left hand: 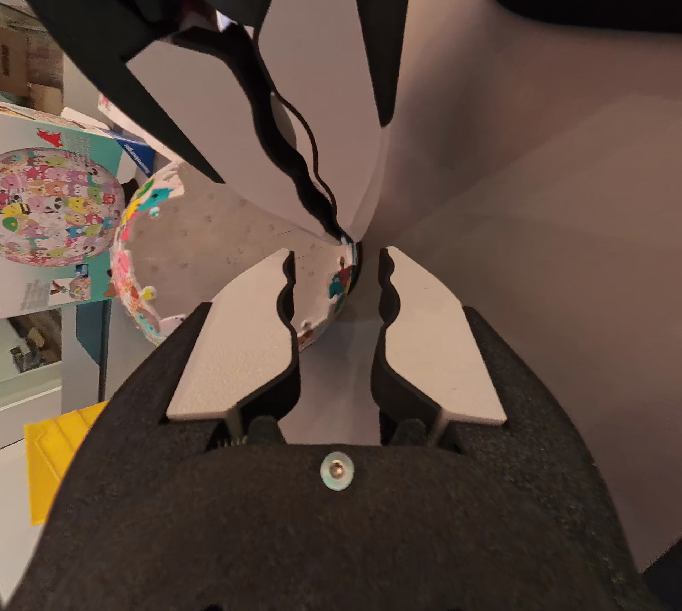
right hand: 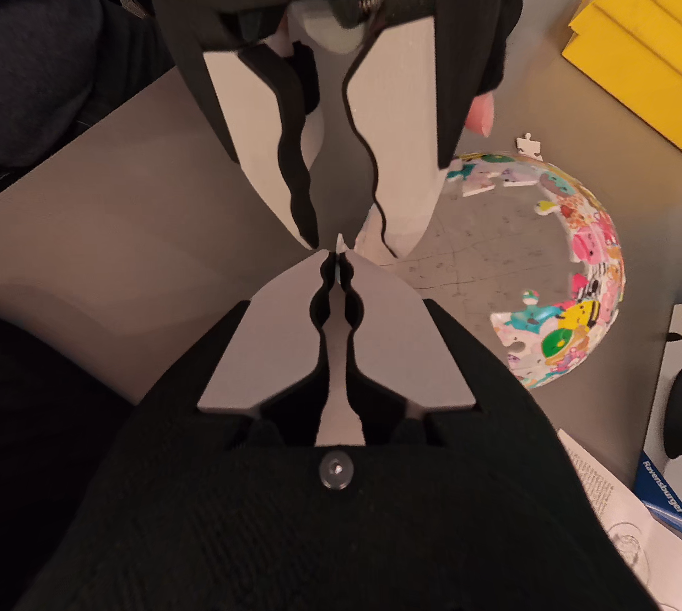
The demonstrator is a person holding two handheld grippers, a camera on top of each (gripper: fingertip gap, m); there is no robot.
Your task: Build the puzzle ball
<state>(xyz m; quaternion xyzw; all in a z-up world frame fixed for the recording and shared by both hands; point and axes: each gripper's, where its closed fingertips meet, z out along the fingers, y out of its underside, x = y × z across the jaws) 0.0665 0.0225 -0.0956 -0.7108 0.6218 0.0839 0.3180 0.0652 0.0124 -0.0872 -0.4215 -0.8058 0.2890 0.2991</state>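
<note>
The puzzle ball [right hand: 575, 261] is a half-built colourful shell lying on the grey table with its grey inside showing; it also shows in the left wrist view [left hand: 177, 242]. My right gripper [right hand: 337, 257] is shut on a small puzzle piece [right hand: 339, 244], held edge-on above the table beside the shell. It enters the left wrist view from above [left hand: 343, 238], piece [left hand: 346, 240] at its tips. My left gripper [left hand: 337, 255] is open and empty, tip to tip with the right one. In the right wrist view its open fingertips [right hand: 352, 248] stand either side of the piece.
A loose white piece [right hand: 528, 144] lies just past the shell. Yellow bins [right hand: 634, 39] stand at the far right. The puzzle box [left hand: 55, 205] stands left of the shell, with a leaflet [right hand: 609, 497] nearby. A person's dark clothing [right hand: 44, 39] is at the table edge. My two grippers' fingertips are within a few centimetres of each other.
</note>
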